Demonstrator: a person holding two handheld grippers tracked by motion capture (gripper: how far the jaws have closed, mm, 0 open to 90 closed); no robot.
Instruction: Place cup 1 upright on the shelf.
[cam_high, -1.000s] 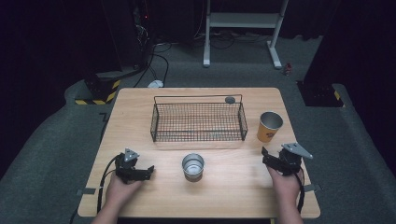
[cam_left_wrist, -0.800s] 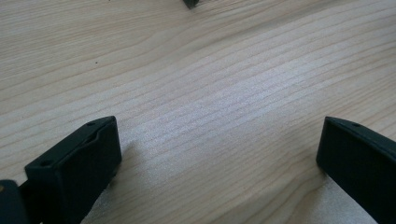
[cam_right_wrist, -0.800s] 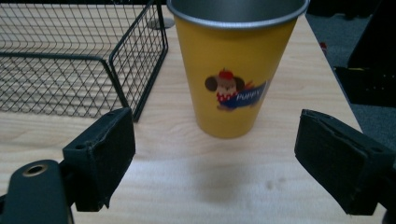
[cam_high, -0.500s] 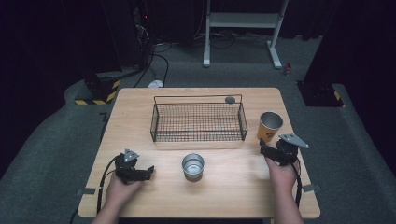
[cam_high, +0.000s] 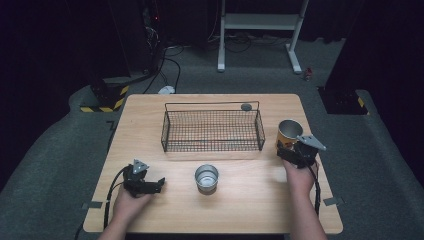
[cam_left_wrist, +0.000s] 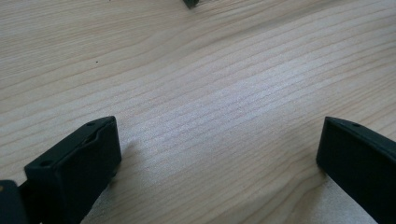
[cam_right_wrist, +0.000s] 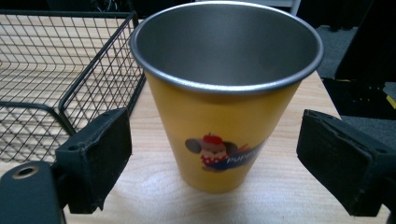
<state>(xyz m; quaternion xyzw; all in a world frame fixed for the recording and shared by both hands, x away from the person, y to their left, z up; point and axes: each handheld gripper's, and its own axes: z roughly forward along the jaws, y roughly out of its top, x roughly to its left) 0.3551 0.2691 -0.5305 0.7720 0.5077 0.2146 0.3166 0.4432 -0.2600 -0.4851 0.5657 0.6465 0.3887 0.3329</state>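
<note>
A lab or recording studio: a lone wooden table (cam_high: 250, 210) stands on grey carpet (cam_high: 55, 165) amid black drapes, with cables (cam_high: 170, 65) trailing over the floor, yellow-and-black hazard tape (cam_high: 107, 102) at a dark base, a white metal stand (cam_high: 260, 30) behind, and tape marks (cam_high: 92, 205) on the table edges
</note>
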